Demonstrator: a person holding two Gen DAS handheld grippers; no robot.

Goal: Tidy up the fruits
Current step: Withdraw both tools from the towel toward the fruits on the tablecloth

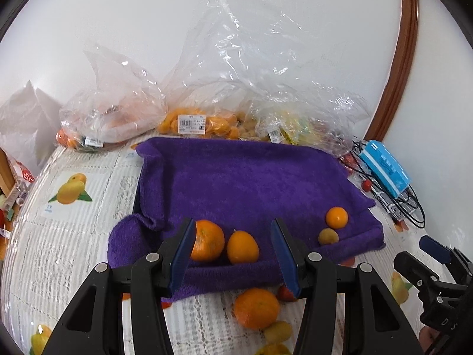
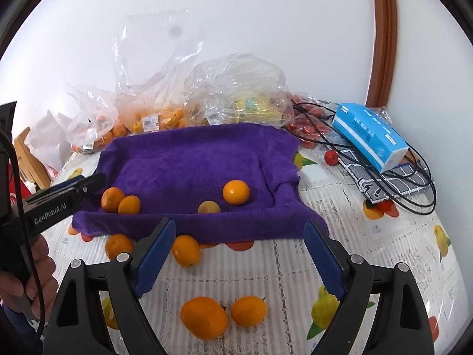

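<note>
The left claw [image 1: 233, 256] is held released over the near edge of the purple towel [image 1: 251, 177]. Between its spread fingers two oranges are seen on the towel: a round orange [image 1: 207, 240] touching the left finger, and an oval orange [image 1: 242, 247] just beside it, long axis upright, stem tip up. The right claw [image 2: 239, 254] is likewise released above the table [image 2: 295, 266]. Below it lie a large orange [image 2: 204, 317], long axis slanting, and a smaller one [image 2: 249, 310] beside it.
</note>
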